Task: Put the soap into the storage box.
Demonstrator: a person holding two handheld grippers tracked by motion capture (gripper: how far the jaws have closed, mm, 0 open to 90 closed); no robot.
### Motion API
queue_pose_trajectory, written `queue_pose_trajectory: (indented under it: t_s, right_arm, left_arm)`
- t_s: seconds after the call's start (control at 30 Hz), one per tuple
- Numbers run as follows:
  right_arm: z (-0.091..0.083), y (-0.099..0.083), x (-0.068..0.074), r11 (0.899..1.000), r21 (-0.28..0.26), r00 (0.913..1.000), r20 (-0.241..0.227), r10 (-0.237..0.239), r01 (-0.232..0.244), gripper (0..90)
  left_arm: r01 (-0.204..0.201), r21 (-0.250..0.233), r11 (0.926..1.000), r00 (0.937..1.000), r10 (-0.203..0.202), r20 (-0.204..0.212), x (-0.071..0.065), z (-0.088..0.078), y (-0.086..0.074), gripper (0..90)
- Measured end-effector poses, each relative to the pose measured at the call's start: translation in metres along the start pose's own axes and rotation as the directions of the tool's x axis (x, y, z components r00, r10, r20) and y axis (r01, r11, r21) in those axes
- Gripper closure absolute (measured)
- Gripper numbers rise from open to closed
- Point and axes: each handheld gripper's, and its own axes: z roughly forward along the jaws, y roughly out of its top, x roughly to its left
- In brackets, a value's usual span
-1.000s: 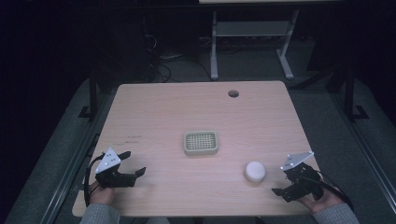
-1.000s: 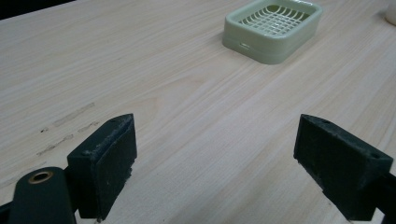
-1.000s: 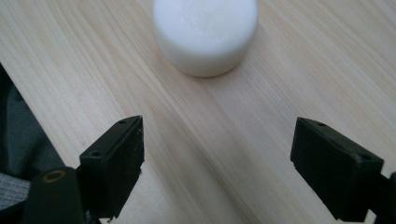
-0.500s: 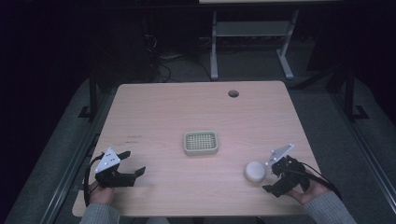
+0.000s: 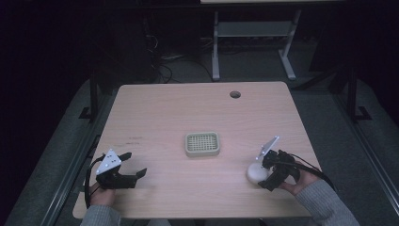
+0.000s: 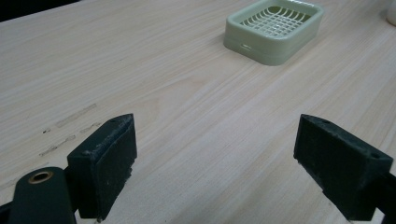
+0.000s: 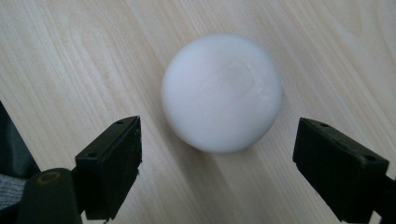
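Step in hand, as I judge it: approach to grasp. My right gripper (image 7: 217, 163) has its jaws spread wide, with the white soap bar (image 7: 222, 91) lying on the table (image 5: 164, 108) just ahead of the fingertips and centred between them, not yet touched. Left gripper (image 6: 215, 163) idle, jaws also apart over bare wood, with the green soap dish (image 6: 274, 28) well beyond its tips. Next: advance until the pads flank the bar, then close gently; it looks smooth and may slip.

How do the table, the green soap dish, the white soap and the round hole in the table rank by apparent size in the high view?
1. Table
2. Green soap dish
3. White soap, partly hidden by the right gripper
4. Round hole
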Motion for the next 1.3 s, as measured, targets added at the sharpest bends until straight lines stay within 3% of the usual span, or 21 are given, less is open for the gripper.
queue_pose_trajectory:
  t_s: [0.37,0.5,0.97,1.3]
  right_arm:
    - [0.013,0.019,-0.005,0.998,0.066,0.9993,-0.033,-0.018,0.020,15.0]
    - [0.016,0.023,-0.005,0.996,0.079,0.9989,-0.040,-0.025,0.028,15.1]
    - [0.034,0.034,-0.003,0.984,0.167,0.9979,-0.028,-0.059,0.063,17.7]
    - [0.037,0.035,-0.002,0.981,0.179,0.9973,-0.018,-0.072,0.074,21.4]
  left_arm:
    - [0.001,-0.001,1.0000,1.0000,-0.001,0.000,0.000,-0.001,0.000,12.8]
    - [-0.019,0.010,0.9998,0.9998,0.019,0.002,-0.001,-0.001,0.001,12.8]
    - [-0.007,0.001,1.0000,1.0000,0.007,-0.002,0.000,-0.002,0.000,12.8]
    - [-0.010,0.001,0.9999,0.9999,0.010,-0.002,0.001,-0.002,0.001,12.8]
